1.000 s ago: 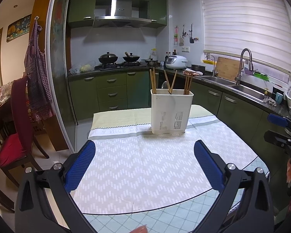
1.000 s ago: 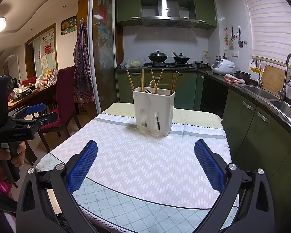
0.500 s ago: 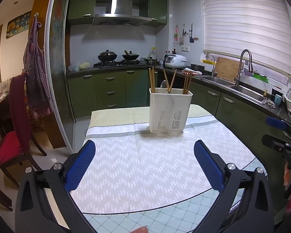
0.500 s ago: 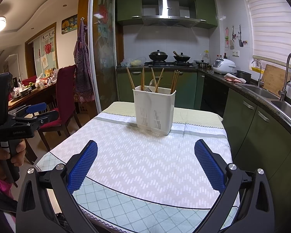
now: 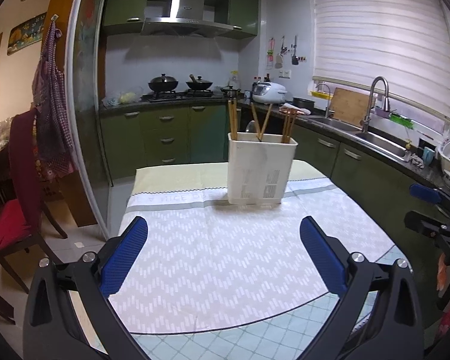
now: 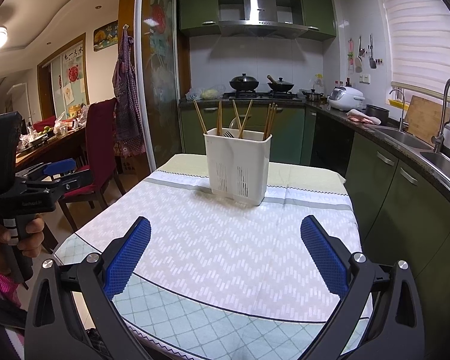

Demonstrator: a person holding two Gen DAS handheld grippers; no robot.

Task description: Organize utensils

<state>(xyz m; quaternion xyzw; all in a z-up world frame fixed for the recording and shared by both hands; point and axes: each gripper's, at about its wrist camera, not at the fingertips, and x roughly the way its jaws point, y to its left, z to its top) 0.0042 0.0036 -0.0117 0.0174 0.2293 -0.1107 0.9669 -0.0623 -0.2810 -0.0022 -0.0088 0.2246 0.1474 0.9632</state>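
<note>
- Both grippers hung over the near edge of the table (image 6: 315, 294), aimed at the caddy (image 6: 237, 165); neither held anything
- Left gripper (image 5: 223, 240): jaws wide apart, blue pads flanking bare cloth
- Right gripper (image 6: 225, 241): same, jaws spread, nothing between them (it also showed side-on at the right edge of the left view)
- Caddy stood upright at the far-middle of the table, well apart from both grippers
- Chopsticks (image 6: 243, 118) stood in it in separate clusters, leaning on the walls, likely split by dividers; a spoon (image 6: 234, 124) and fork tines showed among them
- No loose utensils were visible on the cloth, so this fit either a finished sort or a re-sort inside the caddy to come; can't tell which
- Open jaws held back from the caddy suited a standoff pose rather than a grasp
- Surface: white zigzag cloth (image 5: 225, 255) over a teal diamond-pattern cover, flat
- Room: green-cabinet kitchen with woks (image 5: 180, 84) on the hob, sink (image 5: 375, 141) on the right, red chair (image 5: 12, 210) on the left
</note>
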